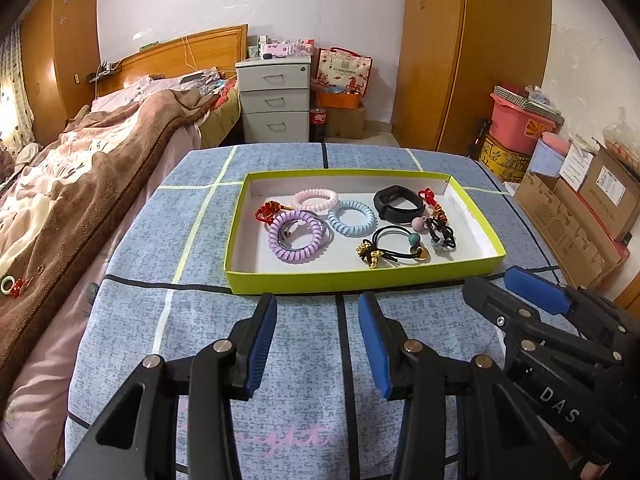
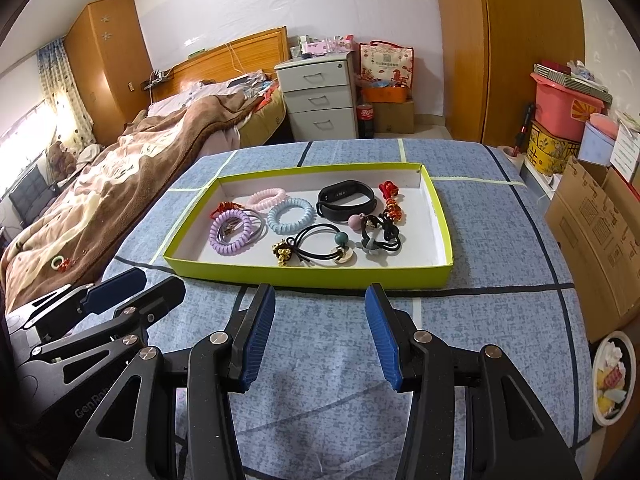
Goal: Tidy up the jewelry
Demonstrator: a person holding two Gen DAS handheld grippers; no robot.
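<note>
table (image 1: 132, 320), blue checked cloth | lime tray (image 1: 360, 280) at centre, all jewelry inside | left gripper (image 1: 317, 312) and right gripper (image 2: 320, 304) at near edge, jaws apart, empty | black wristband (image 1: 398, 202) near tray's far right corner | purple coil tie (image 1: 291, 236) toward left edge

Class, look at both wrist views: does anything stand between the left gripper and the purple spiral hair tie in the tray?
Only the tray's near wall. The left gripper is open and empty over bare blue cloth in front of it. The purple spiral hair tie lies just beyond that wall, with thin grey bands under it.
</note>
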